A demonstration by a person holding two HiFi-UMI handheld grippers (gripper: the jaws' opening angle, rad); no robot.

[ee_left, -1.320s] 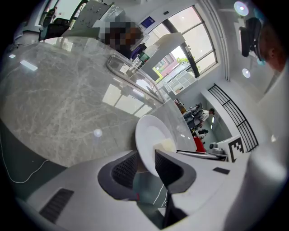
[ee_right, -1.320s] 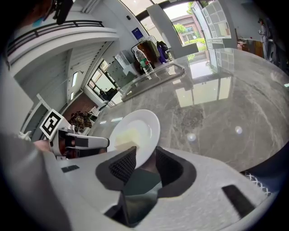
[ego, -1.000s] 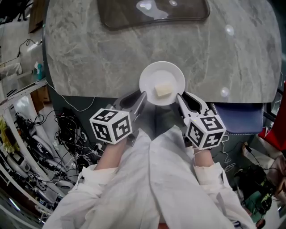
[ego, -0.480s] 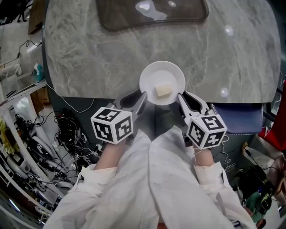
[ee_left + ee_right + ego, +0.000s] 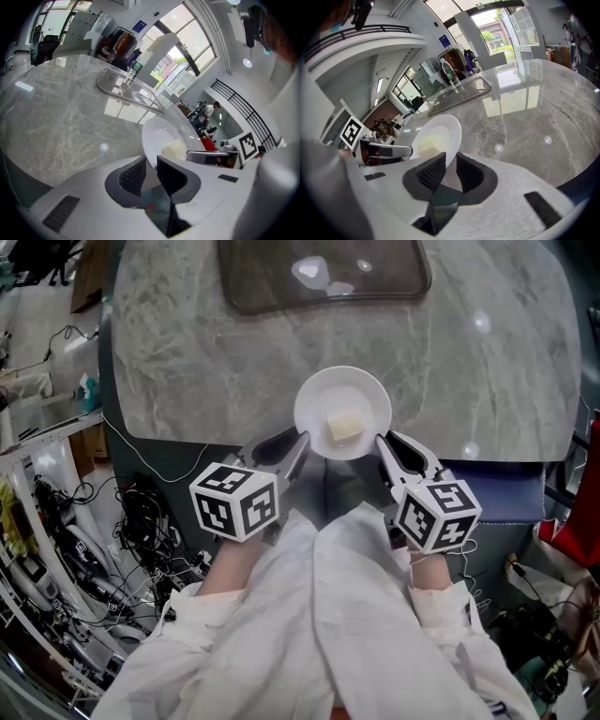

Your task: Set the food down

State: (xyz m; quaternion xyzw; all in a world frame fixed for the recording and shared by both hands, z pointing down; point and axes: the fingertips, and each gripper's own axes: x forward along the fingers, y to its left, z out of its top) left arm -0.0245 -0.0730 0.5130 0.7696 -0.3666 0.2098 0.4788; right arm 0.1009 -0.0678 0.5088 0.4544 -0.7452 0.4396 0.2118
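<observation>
Clamping plate (image 5: 317,395) rim: left tongs (image 5: 300,440) | right tongs (image 5: 381,442), just tightened | food (image 5: 344,427) between the 2

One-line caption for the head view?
Left gripper and right gripper, its jaws just closed further, grip the plate of food at the table edge.

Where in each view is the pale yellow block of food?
Head view: the pale yellow block of food is near the centre, slightly above the middle.
Left gripper view: the block lies right of centre, below the middle.
Right gripper view: the block lies left of centre, below the middle.
Shared landmark: the white plate under it.
</observation>
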